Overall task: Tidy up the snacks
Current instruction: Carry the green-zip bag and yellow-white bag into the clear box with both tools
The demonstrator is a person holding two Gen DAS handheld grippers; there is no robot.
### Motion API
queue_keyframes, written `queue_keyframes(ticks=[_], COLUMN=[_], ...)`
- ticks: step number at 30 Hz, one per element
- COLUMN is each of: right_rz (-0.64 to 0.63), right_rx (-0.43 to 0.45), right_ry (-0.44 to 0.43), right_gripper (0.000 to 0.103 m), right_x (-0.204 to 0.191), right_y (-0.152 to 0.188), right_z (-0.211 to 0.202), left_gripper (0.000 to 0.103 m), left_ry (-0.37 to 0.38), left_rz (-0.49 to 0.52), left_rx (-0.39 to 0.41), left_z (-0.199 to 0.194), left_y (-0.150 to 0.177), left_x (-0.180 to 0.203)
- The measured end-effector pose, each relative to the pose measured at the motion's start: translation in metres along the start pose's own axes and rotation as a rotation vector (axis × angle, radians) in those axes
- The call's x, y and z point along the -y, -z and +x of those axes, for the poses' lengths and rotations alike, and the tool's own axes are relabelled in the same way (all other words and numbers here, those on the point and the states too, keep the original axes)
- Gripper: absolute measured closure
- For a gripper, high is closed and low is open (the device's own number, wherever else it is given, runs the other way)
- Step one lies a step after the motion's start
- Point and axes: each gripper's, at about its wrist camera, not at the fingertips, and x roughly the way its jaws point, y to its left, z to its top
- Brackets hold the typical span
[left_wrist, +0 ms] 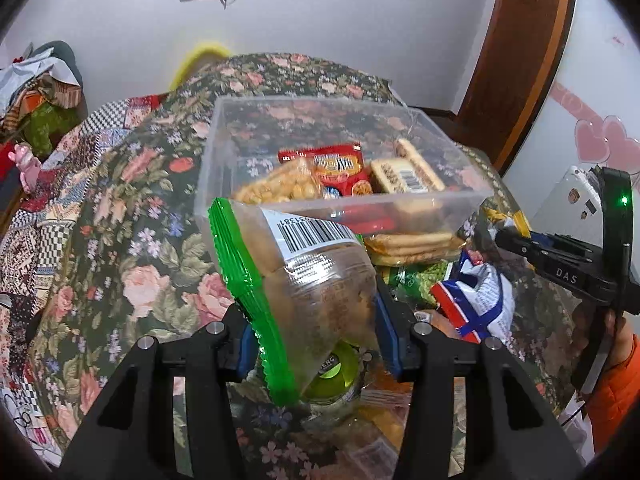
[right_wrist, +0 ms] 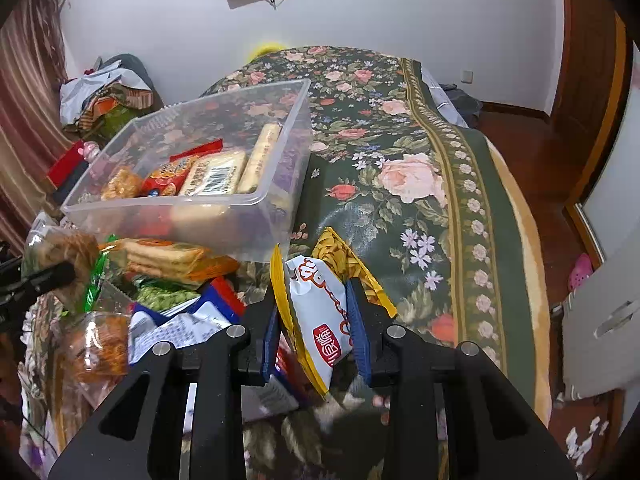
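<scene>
A clear plastic bin (left_wrist: 256, 128) (right_wrist: 192, 204) stands on the floral bedspread and holds several snack packs. My left gripper (left_wrist: 316, 332) is shut on a clear snack bag with a green edge (left_wrist: 304, 272), held up just in front of the bin's near wall; the bag also shows in the right wrist view (right_wrist: 68, 260). My right gripper (right_wrist: 316, 332) is shut on a white and yellow snack pack (right_wrist: 320, 312), held above the bedspread to the right of the bin's near corner. The right gripper also shows in the left wrist view (left_wrist: 496, 236).
A pile of loose snacks lies in front of the bin: a cracker pack (right_wrist: 164, 258), a green pea bag (right_wrist: 160, 298), a blue and white bag (left_wrist: 480, 300), an orange snack bag (right_wrist: 100, 344). A green-lidded jar (left_wrist: 332, 368) sits below my left gripper. Clothes are heaped at the far left (right_wrist: 108, 96).
</scene>
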Motion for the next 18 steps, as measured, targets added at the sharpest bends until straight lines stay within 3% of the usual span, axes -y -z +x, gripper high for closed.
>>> queue_keyframes(ticks=[11,18], right_rz=[-0.045,-0.076], right_rx=[0.135,0.197], right_ry=[-0.019,-0.064], right_gripper=[0.075,0.075], right_x=[-0.021,-0.042], right_y=[-0.025,-0.042], right_z=[-0.047,-0.057], left_gripper=[0.054,0.054], left_ry=[-0.010,-0.021], left_rz=[0.001,0.013], left_rx=[0.106,0.164], left_z=[-0.035,-0.045], left_y=[-0.027,-0.050], left_x=[-0.002,0.001])
